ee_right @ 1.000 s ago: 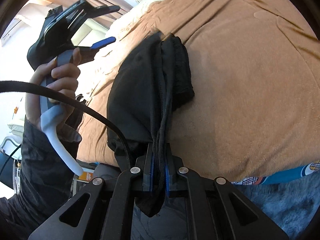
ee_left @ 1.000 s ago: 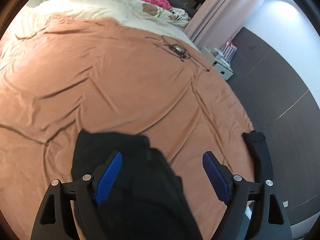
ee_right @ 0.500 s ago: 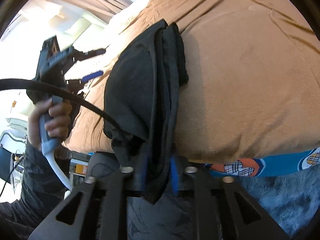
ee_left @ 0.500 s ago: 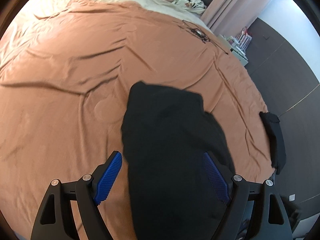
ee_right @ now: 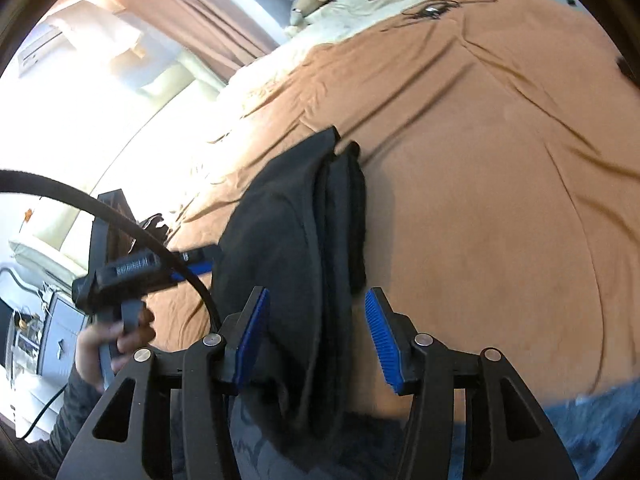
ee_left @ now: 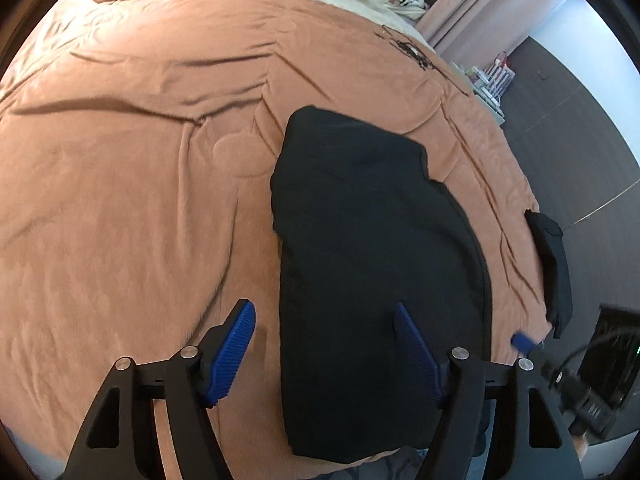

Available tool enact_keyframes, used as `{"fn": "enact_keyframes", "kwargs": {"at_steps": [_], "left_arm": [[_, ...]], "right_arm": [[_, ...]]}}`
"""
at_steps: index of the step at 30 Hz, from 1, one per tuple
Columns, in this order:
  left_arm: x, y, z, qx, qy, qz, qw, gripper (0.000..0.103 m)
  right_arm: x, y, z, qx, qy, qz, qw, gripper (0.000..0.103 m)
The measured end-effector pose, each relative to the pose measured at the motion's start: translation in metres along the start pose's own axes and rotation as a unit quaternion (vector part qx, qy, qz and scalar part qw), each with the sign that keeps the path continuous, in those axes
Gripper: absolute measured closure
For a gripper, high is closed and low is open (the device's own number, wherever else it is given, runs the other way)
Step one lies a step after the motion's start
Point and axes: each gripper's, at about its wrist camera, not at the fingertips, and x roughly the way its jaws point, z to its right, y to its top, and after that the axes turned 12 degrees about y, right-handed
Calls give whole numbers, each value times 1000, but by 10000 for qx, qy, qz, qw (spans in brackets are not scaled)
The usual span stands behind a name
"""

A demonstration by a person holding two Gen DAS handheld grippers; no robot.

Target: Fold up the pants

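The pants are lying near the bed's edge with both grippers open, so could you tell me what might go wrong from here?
1. The pants hang partly over the near edge of the bed; with the right gripper open around them, they may slide off.
2. Their layers sit unevenly in the left wrist view, so another fold could lock in a crooked shape.
3. The left gripper straddles only one side edge, so closing may catch just the top layer.
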Motion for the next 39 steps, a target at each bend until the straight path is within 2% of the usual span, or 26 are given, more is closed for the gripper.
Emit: {"fn": "enact_keyframes", "kwargs": {"at_steps": [6, 13, 17, 19, 22, 23, 32, 35, 39], "left_arm": [[6, -9, -6, -153, -4, -96, 9998, 30], [10, -14, -8, -241, -45, -183, 9995, 33], [11, -15, -8, -281, -89, -191, 9994, 33], [11, -16, -9, -294, -110, -208, 9993, 34], [12, -17, -10, -307, -124, -221, 9992, 35], [11, -17, -10, -308, -129, -228, 9992, 35], [8, -16, -7, -237, -129, -239, 9994, 36], [6, -20, -7, -197, -203, -257, 9993, 40], [16, -28, -5, -69, -186, -504, 9985, 49]], "right_arm": [[34, 36, -5, -227, 10, -125, 9997, 55], [78, 51, 0, -367, -93, -350, 9987, 55], [92, 58, 1, -362, -118, -491, 9981, 68], [98, 57, 3, -367, -181, -541, 9977, 77], [102, 57, 2, -372, -271, -595, 9972, 97], [99, 56, 0, -384, -275, -595, 9971, 98], [72, 45, -22, -664, -503, -517, 9952, 101], [61, 39, -23, -632, -501, -515, 9954, 101], [68, 28, -5, -430, -678, -712, 9942, 101]]}}
